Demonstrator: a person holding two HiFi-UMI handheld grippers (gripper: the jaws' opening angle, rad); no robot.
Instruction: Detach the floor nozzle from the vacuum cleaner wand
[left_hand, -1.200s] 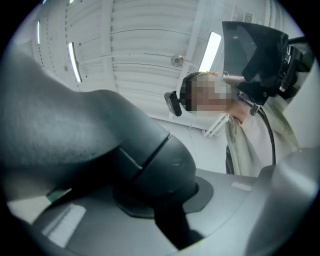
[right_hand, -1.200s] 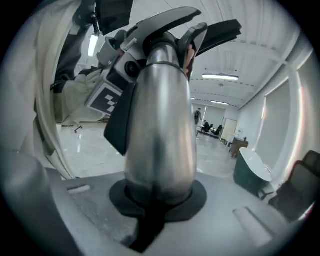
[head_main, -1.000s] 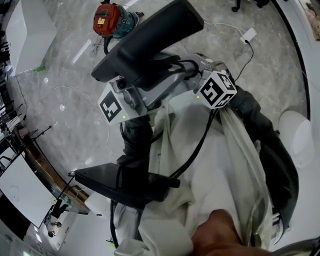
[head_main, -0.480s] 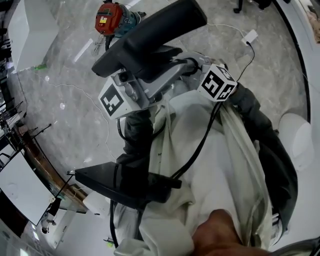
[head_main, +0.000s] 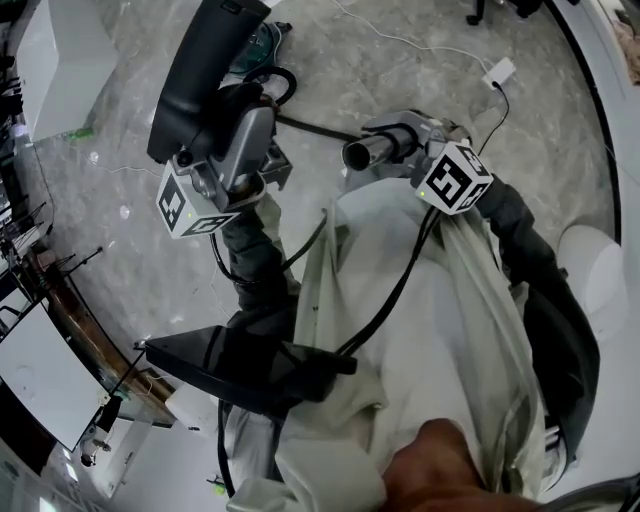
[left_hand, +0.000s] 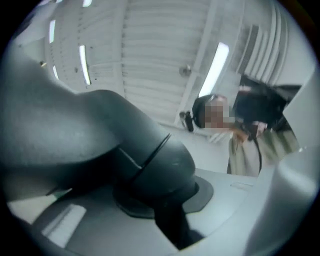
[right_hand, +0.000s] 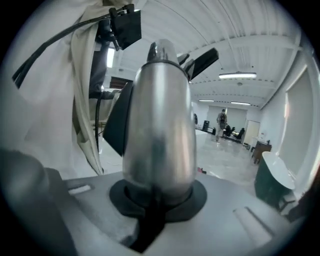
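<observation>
1. Plainly, at the left: grey marble floor, reaching from near to far.
2. Left of centre: left gripper clenched on the dark grey floor nozzle, holding it tilted above the floor. In the left gripper view, both jaws pressed against the nozzle's rounded neck, with no slack to either side.
3. Just right of the nozzle, on the far side: a sliver of a teal machine body, mostly hidden. Below it, a black cord running rightward toward the wand.
4. Centre: open floor between nozzle and wand, the two well apart and touching nowhere, so detached.
5. Right of centre: silver wand, its open round end facing left toward the nozzle.
6. Just right of that end: right gripper grasping the wand. In the right gripper view, jaws closed round the shiny tube, which rises straight out from between them.
7. Nearer, below both grippers: pale coat with a black cable draped across it.
8. Far right: white plug block lying on the floor.
</observation>
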